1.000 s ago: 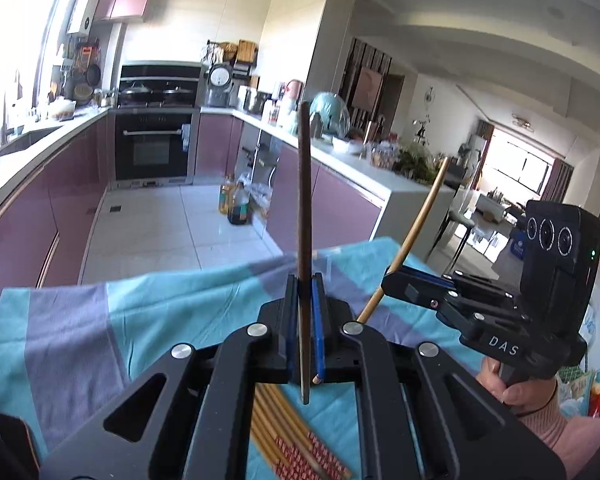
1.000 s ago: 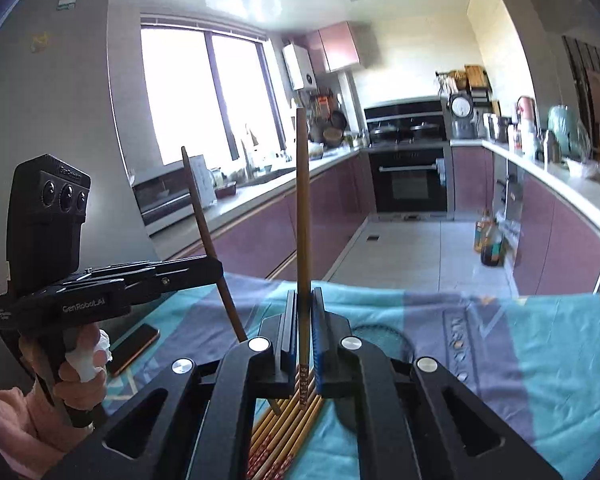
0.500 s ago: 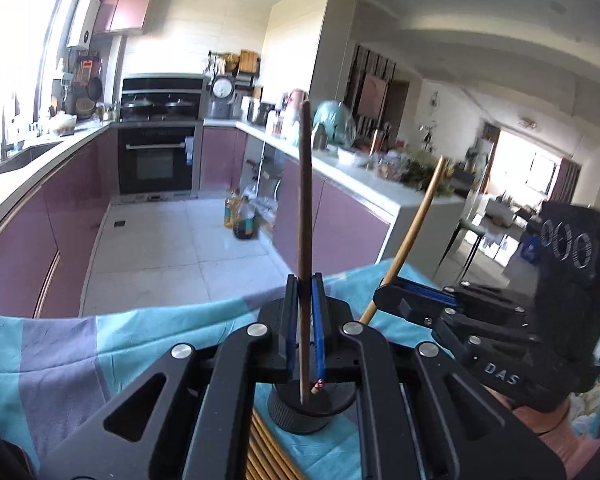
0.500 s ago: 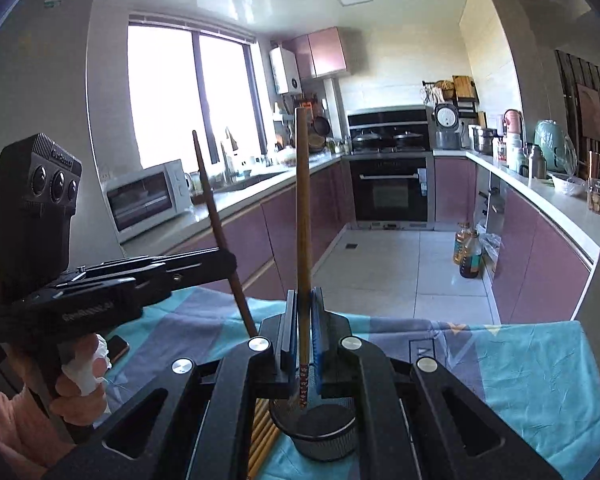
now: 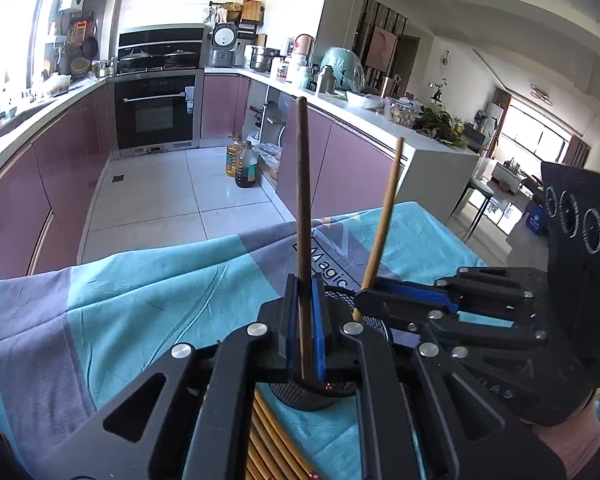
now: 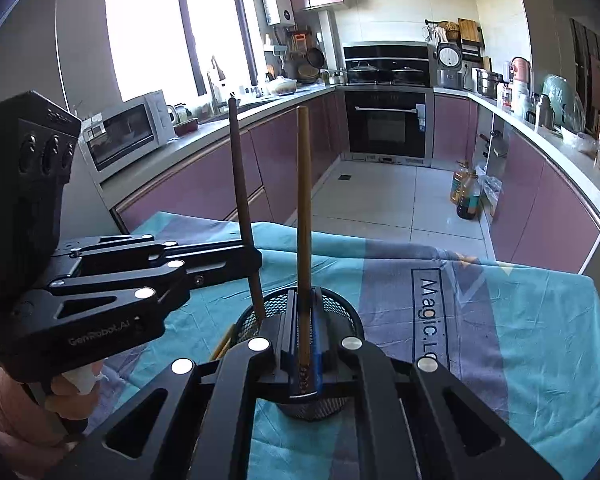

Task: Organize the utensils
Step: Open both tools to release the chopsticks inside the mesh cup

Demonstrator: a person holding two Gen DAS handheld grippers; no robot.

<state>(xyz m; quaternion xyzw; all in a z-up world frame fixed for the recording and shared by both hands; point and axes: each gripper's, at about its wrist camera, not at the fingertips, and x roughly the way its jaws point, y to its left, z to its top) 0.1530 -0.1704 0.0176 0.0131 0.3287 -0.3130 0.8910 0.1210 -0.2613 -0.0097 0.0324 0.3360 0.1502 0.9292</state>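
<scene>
The dark brown chopstick (image 5: 303, 208) stands upright, pinched between the blue pads of the left tongs (image 5: 304, 336), its lower tip just above the mouth of the black mesh holder (image 6: 332, 308). The light bamboo chopstick (image 6: 303, 216) is pinched the same way in the right tongs (image 6: 303, 344), leaning slightly in the left wrist view, with its patterned lower end over that holder. Both pairs of tongs are pressed onto their sticks, neither spread.

Compared with 1 second ago, both tongs have come forward: then only the cloth and the loose bundle showed beneath them, half a second ago the holder had appeared low in both views, and now its rim sits right behind the tips. The 2 tongs have also drawn closer to each other, the right one now touching or nearly touching the left in the left wrist view.

The holder stands on the counter, covered by a teal and grey cloth (image 5: 140, 300) printed with "Magic". A bundle of chopsticks (image 5: 268, 444) lies flat on the cloth below the left tongs, beside the holder's base. The bodies of the tongs hide most of the holder's opening, so I cannot tell how far either tip reaches inside. Beyond the counter are purple cabinets, a built-in oven (image 6: 386, 120), a microwave (image 6: 128, 132) and oil bottles (image 5: 242, 164) on the tiled floor
</scene>
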